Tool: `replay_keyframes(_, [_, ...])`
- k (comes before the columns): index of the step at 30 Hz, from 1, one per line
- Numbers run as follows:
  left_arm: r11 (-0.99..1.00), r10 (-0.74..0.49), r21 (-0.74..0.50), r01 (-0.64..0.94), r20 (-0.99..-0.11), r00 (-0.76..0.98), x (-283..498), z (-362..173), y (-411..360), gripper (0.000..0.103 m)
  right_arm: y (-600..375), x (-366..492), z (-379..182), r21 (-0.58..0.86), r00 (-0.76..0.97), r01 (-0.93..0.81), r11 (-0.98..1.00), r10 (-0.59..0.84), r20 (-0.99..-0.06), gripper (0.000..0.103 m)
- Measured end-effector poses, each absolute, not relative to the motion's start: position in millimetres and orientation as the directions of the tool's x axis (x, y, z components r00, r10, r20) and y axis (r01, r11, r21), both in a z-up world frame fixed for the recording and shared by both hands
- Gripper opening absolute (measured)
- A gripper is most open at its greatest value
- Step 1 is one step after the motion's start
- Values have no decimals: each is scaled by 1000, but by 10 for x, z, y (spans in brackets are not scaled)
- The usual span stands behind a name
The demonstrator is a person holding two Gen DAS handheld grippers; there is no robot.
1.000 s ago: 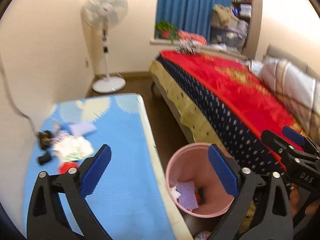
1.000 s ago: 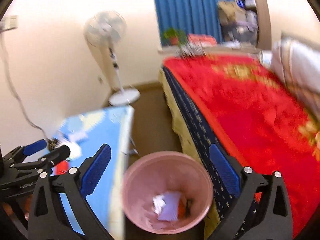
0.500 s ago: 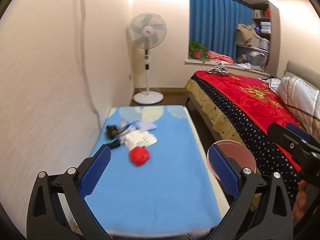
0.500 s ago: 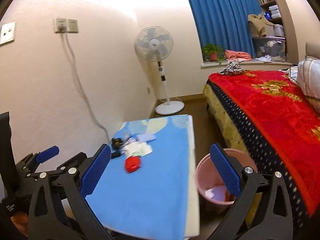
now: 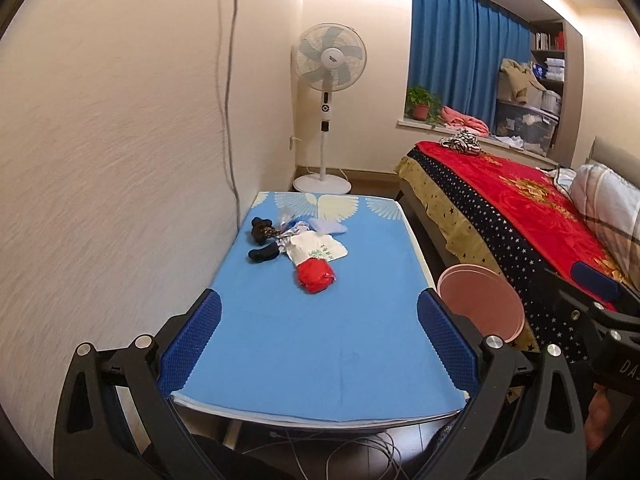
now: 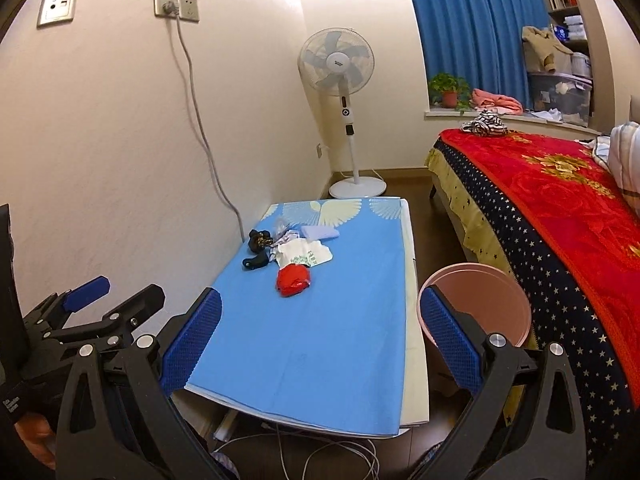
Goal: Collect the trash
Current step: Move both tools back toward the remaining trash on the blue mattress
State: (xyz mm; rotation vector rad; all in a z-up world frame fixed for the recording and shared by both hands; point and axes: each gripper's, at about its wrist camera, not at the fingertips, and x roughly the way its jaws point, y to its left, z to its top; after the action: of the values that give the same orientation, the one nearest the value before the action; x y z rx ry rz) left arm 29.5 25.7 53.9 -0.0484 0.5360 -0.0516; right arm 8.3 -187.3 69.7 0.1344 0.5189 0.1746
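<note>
Reaching for the nearest piece first was the sound approach: the crumpled red plastic wrapper (image 5: 315,275) lay at the front of the trash cluster, at 12 o'clock from the left tool (image 5: 319,340), whose jaws stood wide apart and empty. The right tool (image 6: 320,340) was likewise spread and held nothing. A low, centred approach would have avoided dragging the white printed paper wrapper (image 5: 316,250) touching it behind. The round pink plastic bin (image 6: 476,306) stood on the floor at 3 o'clock, just beside the blue-covered bench (image 5: 320,344). Behind were a white pedestal fan (image 6: 336,66), blue curtains (image 6: 472,28) and a red-blanketed bed (image 6: 560,208).
</note>
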Motion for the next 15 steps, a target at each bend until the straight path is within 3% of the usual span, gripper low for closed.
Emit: replay_keyframes(15, [998,-34,-58,5,-512,858,337,491,361,95,-1779,158,623,161,846,-144,976,206,-492,98])
